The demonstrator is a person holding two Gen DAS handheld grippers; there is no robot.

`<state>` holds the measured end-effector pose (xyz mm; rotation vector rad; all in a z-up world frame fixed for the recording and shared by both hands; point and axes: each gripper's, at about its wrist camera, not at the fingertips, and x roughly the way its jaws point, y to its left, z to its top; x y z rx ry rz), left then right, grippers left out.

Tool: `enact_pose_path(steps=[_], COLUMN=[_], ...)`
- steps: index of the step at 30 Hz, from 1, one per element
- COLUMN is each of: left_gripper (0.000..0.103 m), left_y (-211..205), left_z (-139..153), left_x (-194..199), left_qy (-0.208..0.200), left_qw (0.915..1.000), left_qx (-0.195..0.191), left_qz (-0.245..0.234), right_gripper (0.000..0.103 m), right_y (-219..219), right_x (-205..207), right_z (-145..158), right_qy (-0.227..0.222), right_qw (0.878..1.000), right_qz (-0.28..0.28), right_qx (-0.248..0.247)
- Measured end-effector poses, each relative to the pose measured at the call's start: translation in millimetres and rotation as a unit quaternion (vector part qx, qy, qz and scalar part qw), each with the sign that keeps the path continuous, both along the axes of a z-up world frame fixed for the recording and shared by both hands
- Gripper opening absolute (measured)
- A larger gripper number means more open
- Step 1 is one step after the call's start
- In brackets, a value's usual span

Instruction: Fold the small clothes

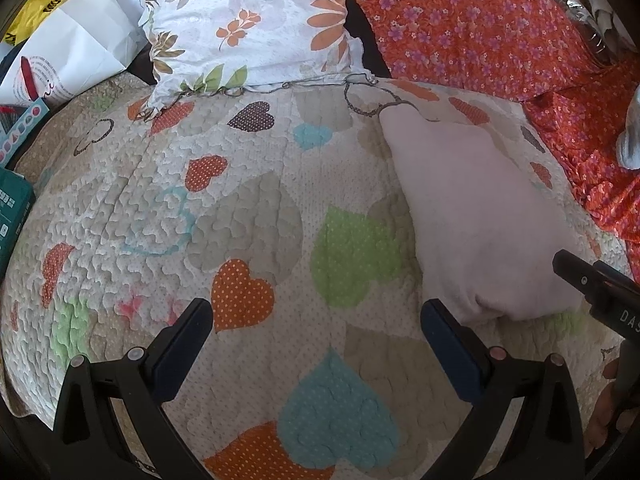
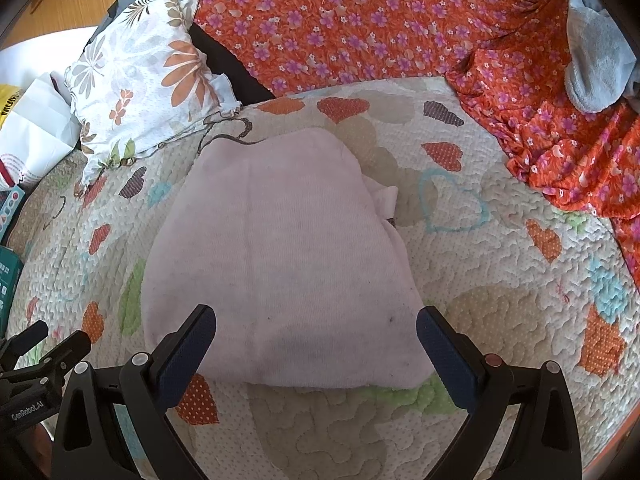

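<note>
On the quilt [image 2: 500, 272], your folded pink cloth [image 2: 280, 264] lies flat; your left gripper [image 1: 316, 314] and right gripper [image 2: 316, 320] hover released, holding nothing.

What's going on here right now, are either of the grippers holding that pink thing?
Neither is. A person is folding small clothes on a heart-patterned quilt. The pale pink garment lies folded into a compact bundle on the quilt. The right gripper hovers open over its near edge, gripping nothing. The left gripper is open too, over bare quilt beside the garment. A floral pillow and orange flowered fabric lie behind.
</note>
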<state>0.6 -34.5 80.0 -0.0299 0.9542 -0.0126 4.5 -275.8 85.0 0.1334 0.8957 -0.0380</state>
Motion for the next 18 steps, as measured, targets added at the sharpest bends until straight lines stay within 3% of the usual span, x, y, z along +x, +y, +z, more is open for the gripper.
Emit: enact_pose_path(steps=[18], left_gripper=[0.103], left_y=[-17.6], left_z=[-1.6], left_x=[1.1], left_qy=[-0.001], left_qw=[0.9997], left_qx=[-0.006], left_qz=[-0.025], right_gripper=[0.102], right_y=[-9.8], right_x=[-3.9], right_z=[0.1], right_qy=[0.0], right_qw=[1.0], right_qz=[-0.01], right_qx=[-0.005])
